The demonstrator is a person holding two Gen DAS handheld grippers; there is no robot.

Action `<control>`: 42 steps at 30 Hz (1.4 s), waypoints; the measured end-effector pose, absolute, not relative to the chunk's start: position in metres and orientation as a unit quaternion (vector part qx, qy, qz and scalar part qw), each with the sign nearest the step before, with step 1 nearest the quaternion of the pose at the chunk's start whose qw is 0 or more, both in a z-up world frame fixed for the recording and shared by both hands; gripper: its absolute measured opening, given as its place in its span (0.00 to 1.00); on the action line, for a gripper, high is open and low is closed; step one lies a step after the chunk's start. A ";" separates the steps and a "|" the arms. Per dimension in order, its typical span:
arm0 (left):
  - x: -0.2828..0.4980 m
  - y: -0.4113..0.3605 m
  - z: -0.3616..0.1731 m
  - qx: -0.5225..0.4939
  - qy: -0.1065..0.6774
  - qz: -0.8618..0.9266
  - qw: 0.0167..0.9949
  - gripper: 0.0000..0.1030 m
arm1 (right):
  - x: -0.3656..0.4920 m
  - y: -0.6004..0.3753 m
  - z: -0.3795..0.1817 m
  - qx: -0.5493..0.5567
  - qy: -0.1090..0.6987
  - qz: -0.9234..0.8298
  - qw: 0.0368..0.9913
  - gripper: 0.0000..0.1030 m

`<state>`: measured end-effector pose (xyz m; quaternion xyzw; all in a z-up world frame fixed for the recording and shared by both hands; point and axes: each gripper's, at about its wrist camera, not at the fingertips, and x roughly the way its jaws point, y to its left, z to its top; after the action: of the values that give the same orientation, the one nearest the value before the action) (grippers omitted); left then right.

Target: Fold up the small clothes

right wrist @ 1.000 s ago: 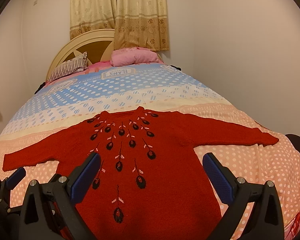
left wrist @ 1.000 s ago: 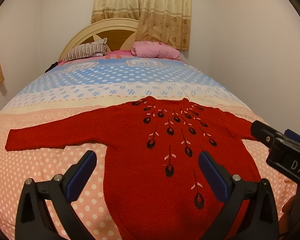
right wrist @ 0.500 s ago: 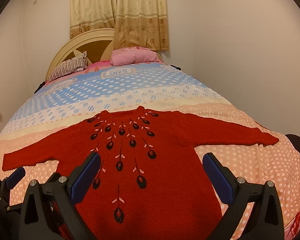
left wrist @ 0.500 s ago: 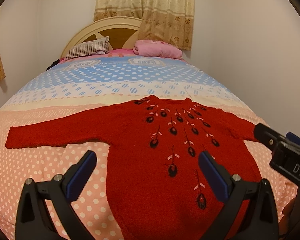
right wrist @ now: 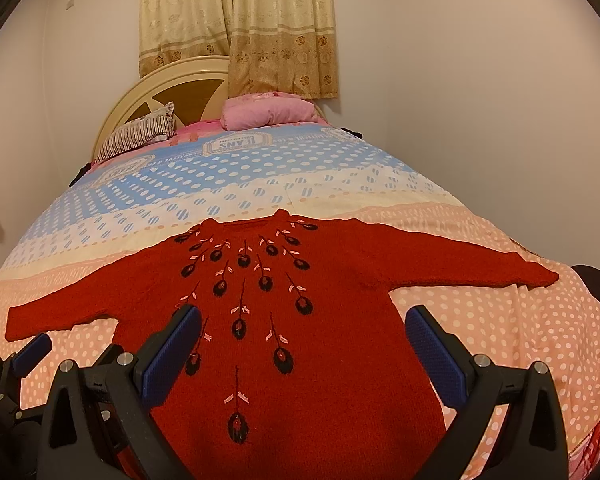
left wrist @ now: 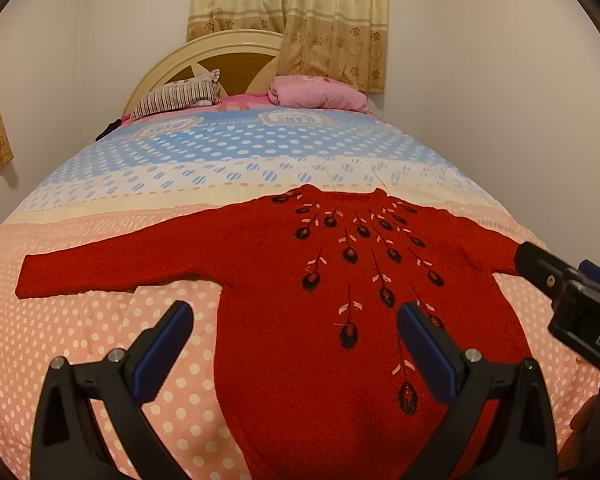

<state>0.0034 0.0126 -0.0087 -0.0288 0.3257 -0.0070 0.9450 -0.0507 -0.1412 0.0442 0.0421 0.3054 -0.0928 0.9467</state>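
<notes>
A small red knitted sweater (left wrist: 284, 264) with black and pink embroidery lies flat, front up, on the bed, both sleeves spread sideways; it also shows in the right wrist view (right wrist: 332, 304). My left gripper (left wrist: 296, 344) is open and empty, hovering above the sweater's lower left part. My right gripper (right wrist: 304, 348) is open and empty above the lower body. The right gripper (left wrist: 580, 300) shows at the right edge of the left wrist view, and the left gripper (right wrist: 20, 360) at the lower left of the right wrist view.
The bed's dotted quilt (left wrist: 80, 340) is pink near me and blue farther off. A striped pillow (left wrist: 180, 96) and a pink pillow (left wrist: 320, 94) lie by the cream headboard (left wrist: 228, 46). Walls stand close on both sides; curtains (right wrist: 236, 28) hang behind.
The left gripper has drifted slightly left, so the sweater sits a little more to the right in its view. The right gripper has barely moved. Both stay open.
</notes>
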 end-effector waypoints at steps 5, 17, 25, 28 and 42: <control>0.001 0.010 -0.008 -0.022 0.325 -0.005 0.946 1.00 | -0.053 -0.145 0.044 0.049 0.306 -0.094 0.946 0.99; 0.007 0.009 -0.012 -0.010 0.335 0.010 0.942 1.00 | -0.054 -0.151 0.042 0.052 0.310 -0.096 0.944 0.99; 0.017 0.005 -0.017 -0.002 0.342 0.012 0.940 1.00 | -0.046 -0.158 0.037 0.055 0.318 -0.103 0.941 0.99; 0.023 0.002 -0.018 0.005 0.342 0.015 0.940 1.00 | -0.042 -0.164 0.038 0.051 0.316 -0.113 0.941 0.99; 0.068 -0.009 -0.020 0.017 0.340 -0.001 0.940 1.00 | -0.019 -0.219 0.037 0.047 0.299 -0.162 0.939 0.99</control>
<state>0.0678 -0.0086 -0.0203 0.0166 0.3402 -0.0014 0.9402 -0.0194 -0.2194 0.0375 0.0468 0.2994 -0.1623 0.9390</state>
